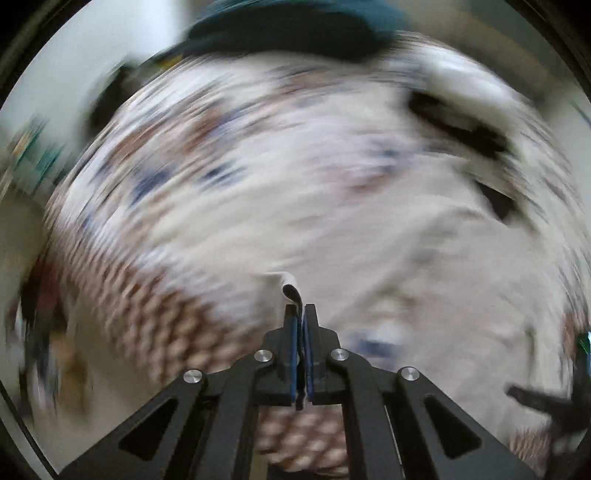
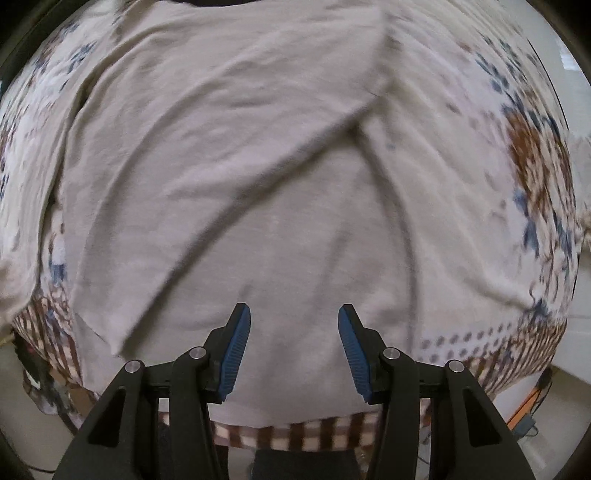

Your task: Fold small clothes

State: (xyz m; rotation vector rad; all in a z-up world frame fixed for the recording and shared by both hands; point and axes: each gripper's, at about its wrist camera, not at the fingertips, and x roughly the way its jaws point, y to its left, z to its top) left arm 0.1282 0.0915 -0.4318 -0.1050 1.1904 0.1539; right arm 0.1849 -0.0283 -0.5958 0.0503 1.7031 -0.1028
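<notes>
A beige garment (image 2: 258, 184) lies spread on a patterned tablecloth (image 2: 532, 177), with one flap folded diagonally across it. My right gripper (image 2: 294, 317) is open and empty, hovering just above the garment's near hem. In the left wrist view, which is heavily motion-blurred, my left gripper (image 1: 302, 314) is shut on a curled edge of the beige garment (image 1: 424, 251), and holds it up above the cloth.
The tablecloth (image 1: 147, 314) has a brown checked border and blue and brown flowers. A dark teal item (image 1: 295, 29) sits at the far side. Cables and an orange lead (image 2: 528, 406) lie on the floor below the table's right edge.
</notes>
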